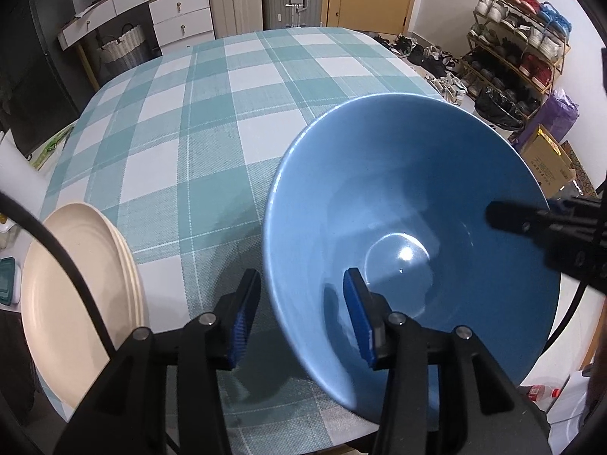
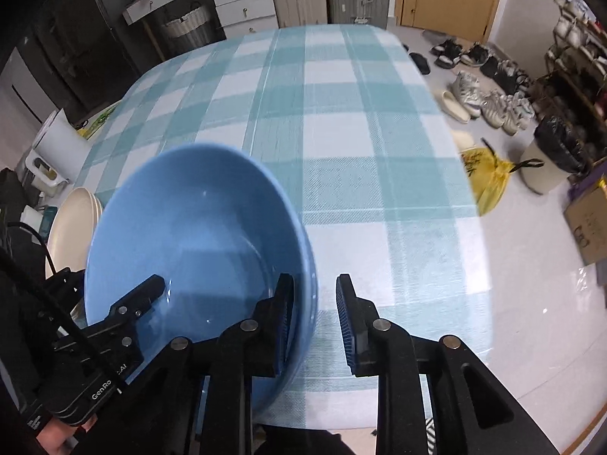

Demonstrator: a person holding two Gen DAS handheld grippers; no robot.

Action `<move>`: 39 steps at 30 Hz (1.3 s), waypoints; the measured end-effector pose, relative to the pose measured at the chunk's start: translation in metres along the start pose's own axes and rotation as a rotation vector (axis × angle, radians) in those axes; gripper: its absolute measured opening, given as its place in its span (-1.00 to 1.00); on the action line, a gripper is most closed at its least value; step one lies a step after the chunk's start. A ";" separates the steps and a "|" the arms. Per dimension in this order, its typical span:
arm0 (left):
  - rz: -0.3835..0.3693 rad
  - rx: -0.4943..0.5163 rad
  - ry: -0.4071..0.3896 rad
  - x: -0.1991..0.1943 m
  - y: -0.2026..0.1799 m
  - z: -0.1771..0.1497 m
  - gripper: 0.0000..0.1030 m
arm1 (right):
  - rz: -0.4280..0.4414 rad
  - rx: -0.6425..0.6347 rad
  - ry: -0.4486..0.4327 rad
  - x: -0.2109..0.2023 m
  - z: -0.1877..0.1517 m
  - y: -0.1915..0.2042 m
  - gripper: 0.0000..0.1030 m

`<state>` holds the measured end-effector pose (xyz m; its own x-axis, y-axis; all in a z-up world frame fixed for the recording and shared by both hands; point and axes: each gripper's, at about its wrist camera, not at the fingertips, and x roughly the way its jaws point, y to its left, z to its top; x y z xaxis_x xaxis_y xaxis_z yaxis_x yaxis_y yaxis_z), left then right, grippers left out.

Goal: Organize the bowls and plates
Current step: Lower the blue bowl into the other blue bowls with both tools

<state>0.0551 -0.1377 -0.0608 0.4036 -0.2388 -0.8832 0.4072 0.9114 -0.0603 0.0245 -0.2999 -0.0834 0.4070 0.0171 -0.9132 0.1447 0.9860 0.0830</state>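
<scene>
We're holding both grippers tilted steeply down over a table with a teal-and-white checked tablecloth (image 1: 212,121).

One blue bowl (image 1: 413,227) sits at the near edge of the table, right of centre in the left wrist view and near-left in the right wrist view. It looks tilted, though we can't tell how much of that is lens distortion.

One stack of cream plates (image 1: 76,303) sits at the near-left corner, just left of the bowl and apart from it. We count three rims, roughly; the exact number is hard to read.

Left gripper (image 1: 299,322): its jaws straddle the bowl's near-left rim, right finger inside the bowl, left finger outside over the cloth. There's a clear gap on both sides and the pads aren't pressing the wall, so it's spread, not pinching.

Right gripper (image 2: 315,326): its jaws straddle the bowl's right rim, left finger inside and right finger outside over the cloth. They're parted. The inner pad sits close against the wall; we can't tell if it touches. The outer pad stands clear of the bowl, so there's no pinch.

In the right wrist view, the left gripper's one black finger reaches into the bowl from the near-left, with part of a hand below it. That view is motion-blurred.

A black cable (image 1: 57,250) crosses over the plates.
</scene>
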 end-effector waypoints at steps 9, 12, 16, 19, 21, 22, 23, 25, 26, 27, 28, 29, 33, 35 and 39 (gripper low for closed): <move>-0.031 -0.018 0.046 0.008 0.003 -0.001 -0.11 | 0.135 0.083 0.044 0.019 -0.007 0.003 -0.57; -0.035 -0.038 0.055 0.009 0.010 -0.002 -0.11 | 0.163 0.091 0.043 0.021 -0.008 0.005 -0.57; -0.037 -0.045 0.056 0.007 0.016 -0.003 -0.12 | 0.227 0.133 0.072 0.029 -0.010 0.007 -0.58; -0.044 -0.037 0.065 0.006 0.017 -0.005 -0.13 | 0.246 0.131 0.067 0.031 -0.009 0.016 -0.58; -0.027 -0.023 0.064 0.004 0.016 -0.006 -0.12 | 0.257 0.125 0.069 0.033 -0.009 0.024 -0.58; -0.008 -0.018 0.065 0.004 0.017 -0.007 -0.12 | 0.255 0.125 0.064 0.034 -0.009 0.030 -0.58; 0.009 -0.015 0.066 0.004 0.019 -0.007 -0.12 | 0.252 0.129 0.058 0.034 -0.009 0.032 -0.58; 0.001 -0.022 0.067 0.003 0.025 -0.007 -0.12 | 0.242 0.150 0.032 0.034 -0.009 0.037 -0.58; -0.002 -0.027 0.064 0.002 0.028 -0.007 -0.12 | 0.235 0.157 0.016 0.033 -0.010 0.037 -0.58; 0.004 -0.030 0.058 0.000 0.031 -0.007 -0.12 | 0.225 0.159 -0.002 0.032 -0.010 0.039 -0.58; 0.015 -0.029 0.052 -0.001 0.033 -0.008 -0.12 | 0.209 0.157 -0.036 0.030 -0.011 0.041 -0.58; 0.024 -0.027 0.049 -0.001 0.035 -0.008 -0.11 | 0.199 0.156 -0.062 0.029 -0.011 0.042 -0.58; 0.026 -0.033 0.027 -0.005 0.044 -0.010 -0.08 | 0.180 0.171 -0.162 0.022 -0.017 0.042 -0.51; 0.009 -0.030 0.026 -0.005 0.046 -0.009 -0.08 | 0.183 0.185 -0.214 0.018 -0.023 0.040 -0.45; -0.024 -0.056 0.018 -0.007 0.053 -0.009 -0.07 | 0.167 0.184 -0.325 0.014 -0.033 0.037 0.05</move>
<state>0.0664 -0.0851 -0.0623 0.3794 -0.2552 -0.8894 0.3696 0.9230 -0.1071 0.0061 -0.2580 -0.1059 0.6980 0.0922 -0.7102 0.1994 0.9275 0.3164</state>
